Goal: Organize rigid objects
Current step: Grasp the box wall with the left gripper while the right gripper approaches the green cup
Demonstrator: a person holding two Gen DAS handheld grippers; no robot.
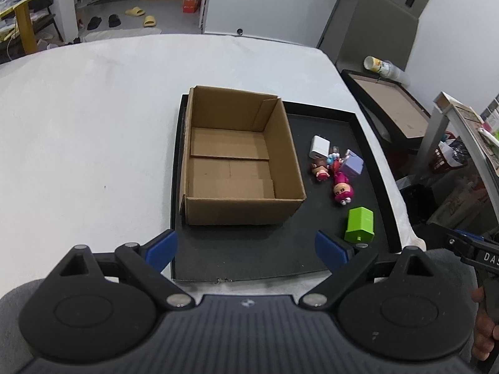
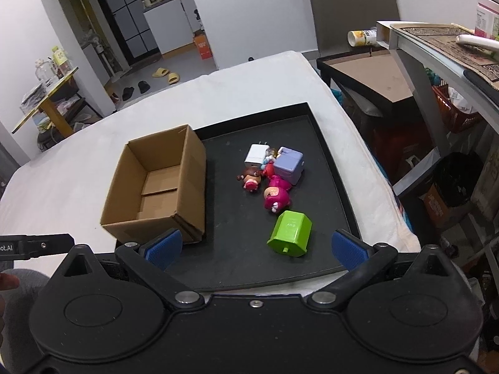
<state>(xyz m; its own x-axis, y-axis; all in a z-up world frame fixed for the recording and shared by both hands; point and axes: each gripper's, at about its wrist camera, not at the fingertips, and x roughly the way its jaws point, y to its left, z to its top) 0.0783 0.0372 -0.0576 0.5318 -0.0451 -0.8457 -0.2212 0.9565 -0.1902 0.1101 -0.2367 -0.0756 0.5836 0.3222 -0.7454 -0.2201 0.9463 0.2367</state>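
Both grippers, left gripper (image 1: 246, 249) and right gripper (image 2: 255, 247), are hovering with fingers spread wide, holding nothing. Toys and green block (image 2: 290, 233) are lying loose on black tray (image 2: 327, 168) beside empty cardboard box (image 2: 156, 187), presumably the destination.

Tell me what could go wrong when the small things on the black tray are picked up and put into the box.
1. The pink toy, small doll, purple cube and white charger lie packed together, so a gripper closing on one will likely push or catch a neighbour.
2. The green block lies on its side; its slanted faces may slip between the pads.
3. The box is light and empty, so a bump on its wall could slide it.
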